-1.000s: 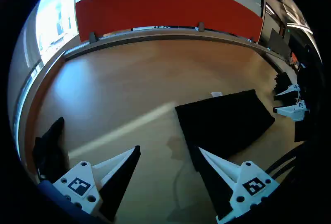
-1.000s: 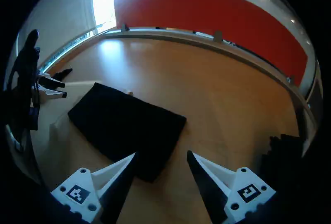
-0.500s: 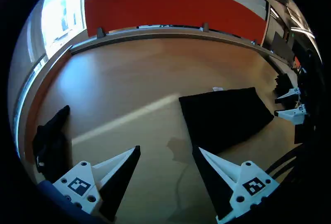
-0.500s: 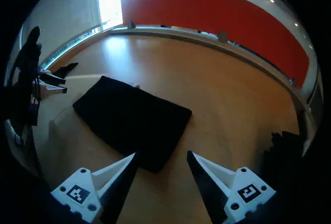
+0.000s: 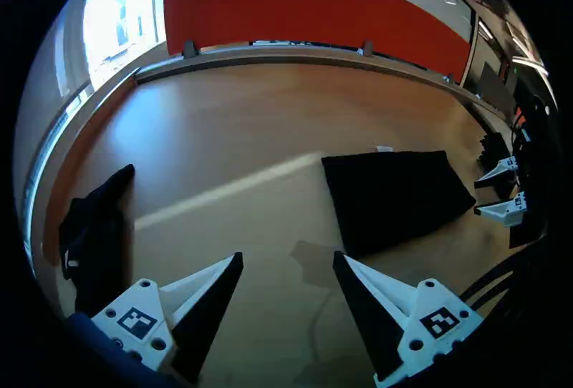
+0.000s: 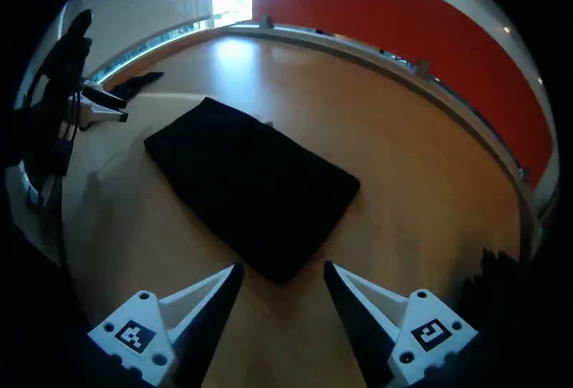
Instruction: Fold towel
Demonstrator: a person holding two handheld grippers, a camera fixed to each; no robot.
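Left gripper view is looking along the left gripper (image 5: 286,255), which is hovering low over the wooden counter (image 5: 236,123), tilted slightly down, with its jaws standing apart and gripping nothing. The folded black towel (image 5: 397,198) is lying flat on the counter ahead and to the right of those jaws, its near corner showing just beside the tip of the right-hand finger. At the towel's far end the right gripper (image 5: 481,195) is pointing in toward it, jaws apart. A dark crumpled cloth (image 5: 97,238) is lying at the counter's left edge.

In the right gripper view the towel is lying straight ahead, its near corner sitting just in front of the gap between the open, empty jaws. This view is also taking in a dark heap (image 6: 494,280) at lower right, and an orange panel (image 6: 430,23) is running along the counter's back edge.
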